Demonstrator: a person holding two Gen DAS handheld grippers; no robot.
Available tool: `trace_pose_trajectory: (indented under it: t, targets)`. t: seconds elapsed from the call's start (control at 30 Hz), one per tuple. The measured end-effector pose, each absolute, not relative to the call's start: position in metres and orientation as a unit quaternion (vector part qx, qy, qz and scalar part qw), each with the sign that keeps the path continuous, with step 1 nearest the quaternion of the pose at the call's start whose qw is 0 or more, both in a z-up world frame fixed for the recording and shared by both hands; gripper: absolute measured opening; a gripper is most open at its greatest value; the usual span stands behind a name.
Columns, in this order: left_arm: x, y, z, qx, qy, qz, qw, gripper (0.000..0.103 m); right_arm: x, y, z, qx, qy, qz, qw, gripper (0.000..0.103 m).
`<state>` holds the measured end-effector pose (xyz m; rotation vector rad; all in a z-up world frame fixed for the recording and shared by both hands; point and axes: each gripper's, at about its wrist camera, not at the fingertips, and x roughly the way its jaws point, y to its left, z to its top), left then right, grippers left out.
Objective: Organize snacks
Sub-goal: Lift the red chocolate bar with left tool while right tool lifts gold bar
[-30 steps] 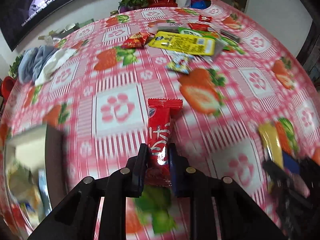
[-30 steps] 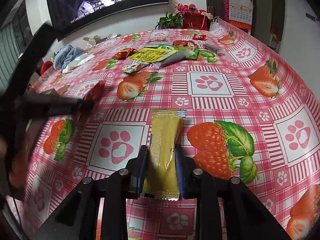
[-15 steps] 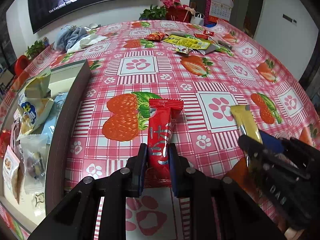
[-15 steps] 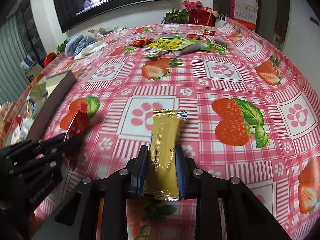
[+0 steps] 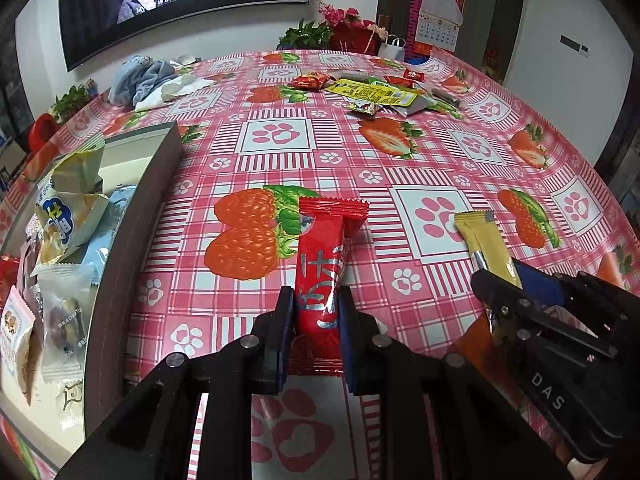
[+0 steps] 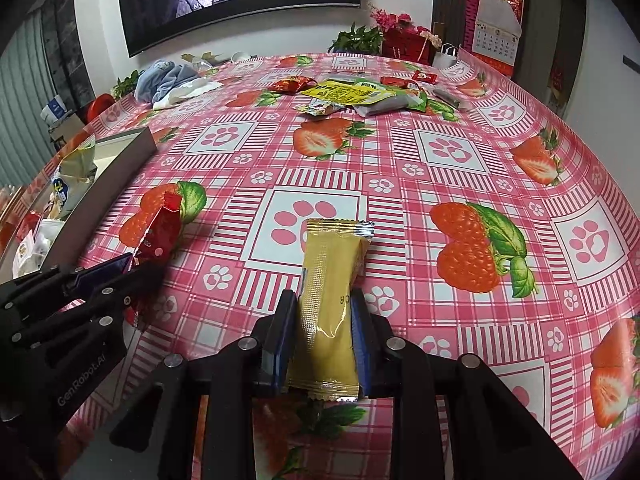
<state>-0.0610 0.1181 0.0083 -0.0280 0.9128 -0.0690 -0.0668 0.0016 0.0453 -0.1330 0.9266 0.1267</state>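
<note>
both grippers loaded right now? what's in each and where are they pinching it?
Yes. Left gripper is shut on the red snack packet, pinched near its lower end. Right gripper is shut on the yellow snack packet, gripped across its lower half.

red snack packet (image 5: 320,264), yellow snack packet (image 6: 328,304), pink checked tablecloth (image 5: 400,160)

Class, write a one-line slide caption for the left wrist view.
Left gripper clamps a red snack bar beside the snack box.

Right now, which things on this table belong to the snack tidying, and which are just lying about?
Part of the job:
red snack packet in the left gripper
yellow snack packet in the right gripper
box of snacks
loose snack pile

Just lying about:
crumpled cloths
flowers
calendar
</note>
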Motion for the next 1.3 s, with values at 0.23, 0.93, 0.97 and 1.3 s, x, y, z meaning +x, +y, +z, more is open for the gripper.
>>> trace_pose_trajectory:
  t: [0.23,0.93,0.97,1.3]
  targets:
    - [-0.063,0.117,0.009,-0.008,0.44,-0.03,0.897,0.023,-0.068,0.003,0.045,-0.067,0.446,0.06,0.89,0.028]
    - [-0.064,0.116,0.008,-0.003,0.44,-0.027,0.897,0.023,-0.068,0.004,0.045,-0.068,0.449,0.061,0.889,0.028]
    - [-0.065,0.117,0.008,-0.003,0.441,-0.027,0.897,0.023,-0.069,0.005,0.045,-0.069,0.45,0.061,0.888,0.028]
    - [-0.071,0.113,0.01,0.024,0.454,-0.014,0.891,0.023,-0.073,0.009,0.048,-0.073,0.48,0.064,0.872,0.028]
